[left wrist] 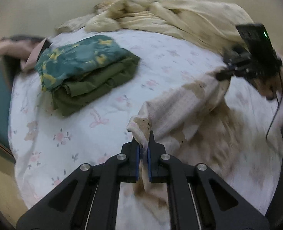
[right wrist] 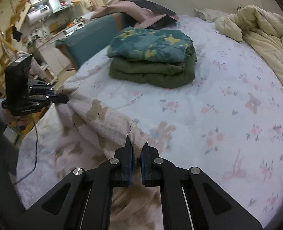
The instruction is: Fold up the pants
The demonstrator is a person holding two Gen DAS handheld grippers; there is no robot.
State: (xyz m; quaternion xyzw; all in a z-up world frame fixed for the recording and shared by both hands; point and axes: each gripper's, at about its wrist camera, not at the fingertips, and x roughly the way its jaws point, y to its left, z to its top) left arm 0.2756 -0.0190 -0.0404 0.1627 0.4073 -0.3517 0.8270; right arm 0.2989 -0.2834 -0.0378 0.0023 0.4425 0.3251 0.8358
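Both tools are clamped on the bear-print pants (left wrist: 181, 103): the left gripper (left wrist: 143, 145) and the right gripper (right wrist: 136, 149) each pinch one end of a raised edge, the rest trailing on the floral bedsheet (right wrist: 208, 88). Risk — uneven tension could pull the thin bite free, or the dragging fabric could bunch. No containers visible; a folded clothes stack (right wrist: 153, 57) sits well apart.

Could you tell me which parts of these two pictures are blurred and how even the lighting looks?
Left wrist view: the hanging part of the bear-print pants and the pink clothing at the left edge smear with motion; the left tool stays sharp. Right wrist view: mostly crisp, soft even light, fisheye bending the bed sheet.
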